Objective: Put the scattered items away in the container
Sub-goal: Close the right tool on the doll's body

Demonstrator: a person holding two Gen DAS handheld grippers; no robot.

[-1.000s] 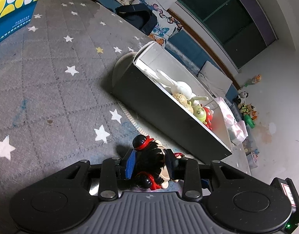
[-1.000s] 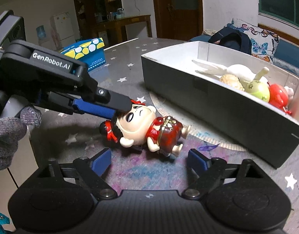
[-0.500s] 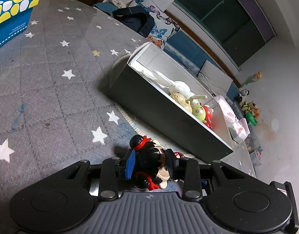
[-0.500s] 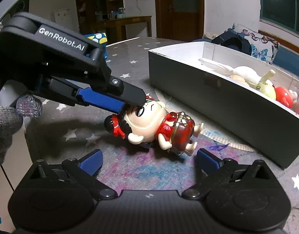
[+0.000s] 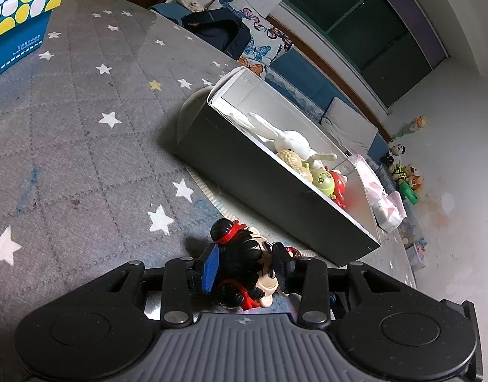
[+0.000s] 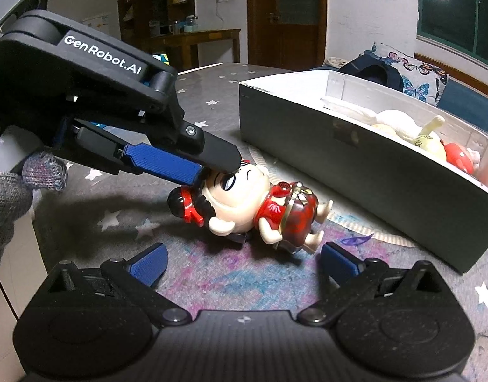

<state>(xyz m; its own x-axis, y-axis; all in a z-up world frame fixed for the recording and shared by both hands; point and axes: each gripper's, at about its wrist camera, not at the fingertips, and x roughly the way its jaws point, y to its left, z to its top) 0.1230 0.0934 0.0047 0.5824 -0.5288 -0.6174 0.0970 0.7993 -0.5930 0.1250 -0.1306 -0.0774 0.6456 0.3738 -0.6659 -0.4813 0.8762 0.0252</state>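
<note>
In the left wrist view, the left tool (image 5: 245, 269) is seen set about the head of a doll figurine (image 5: 244, 264) that lies on the star-patterned bench (image 5: 84, 146). Its jaws have just been opening; the blue pad is at the black hair on one side and the dark finger at the face on the other, but whether they press cannot be told, and the figurine rests on the bench. The dark-walled box (image 5: 244, 172), just beyond, already holds a white rabbit toy (image 5: 288, 140) and small round toys.

In the right wrist view, the right tool (image 6: 244, 262) is held fully spread, nothing between its blue pads; its jaws have just been opening. The figurine (image 6: 253, 210) lies on its side just ahead of it, close to the box (image 6: 364, 178) but apart from it. The left tool (image 6: 212, 162) bears on the head from above.

The figurine is judged to be light, rigid moulded plastic with a glossy, slippery finish. The round head gives poor purchase; the narrower red torso would be better taken across its sides. Thin limbs should be spared.
</note>
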